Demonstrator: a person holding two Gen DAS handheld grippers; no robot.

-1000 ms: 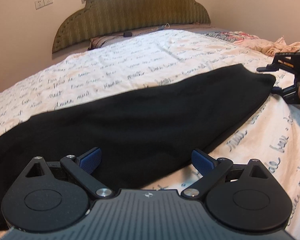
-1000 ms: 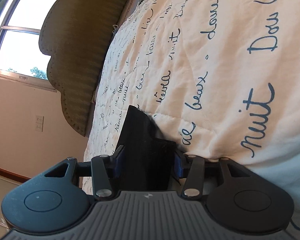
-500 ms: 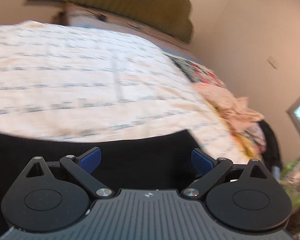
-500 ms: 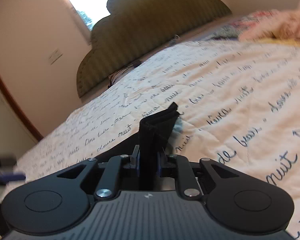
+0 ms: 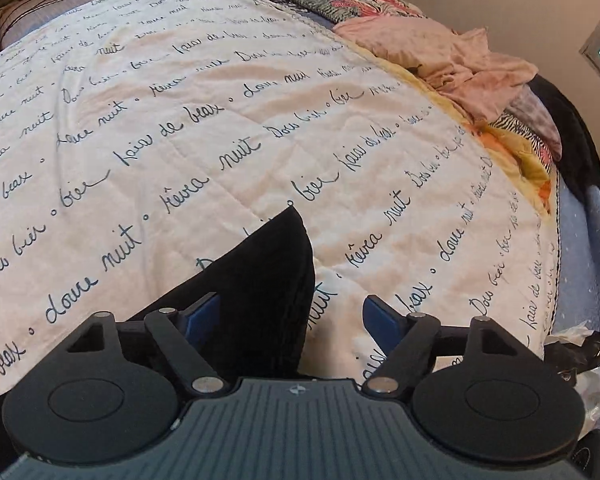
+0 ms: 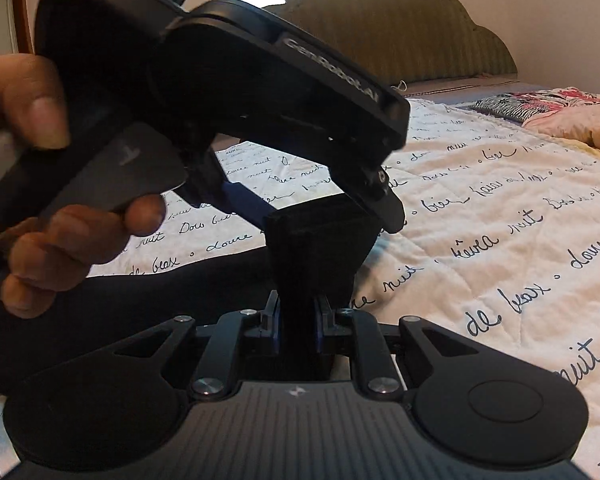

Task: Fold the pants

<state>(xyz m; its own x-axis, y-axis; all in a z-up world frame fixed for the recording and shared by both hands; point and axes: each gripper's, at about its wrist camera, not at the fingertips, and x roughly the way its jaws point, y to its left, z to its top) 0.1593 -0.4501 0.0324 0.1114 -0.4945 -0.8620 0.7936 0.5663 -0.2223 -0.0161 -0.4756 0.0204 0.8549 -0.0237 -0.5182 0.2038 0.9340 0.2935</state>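
R gripper [image 6: 296, 320], nearest in its own view: jaws nearly shut, blue pads clamped on a bunched end of the black pants [image 6: 316, 248], which stands up out of the grip w/ a flat top edge. Rest of the pants trails off to the left, flat on the quilt [image 6: 480, 208].

Just beyond, L gripper [image 6: 324, 208] comes down over that same raised end, held by the person's hand [image 6: 60, 208]. In the L wrist view, L gripper [image 5: 292, 316] has its jaws wide but just been closing in; the pants' end [image 5: 268, 280] sits between them, up against the left pad [image 5: 202, 316], w/ a clear gap to the right pad [image 5: 380, 324]. So nothing gripped there yet.

Step in hand, as I read it: get a 2nd grip on the leg end so both hold it for the fold. To do it well: shift L sideways so cloth is centred btwn the pads, go deep enough to catch all layers, close fully before R moves. Keep R tight, else the stack slips.

Farther off: pile of pinkish clothes [image 5: 452, 60] at the quilt's far edge, padded headboard [image 6: 400, 32] behind, well clear of the work.
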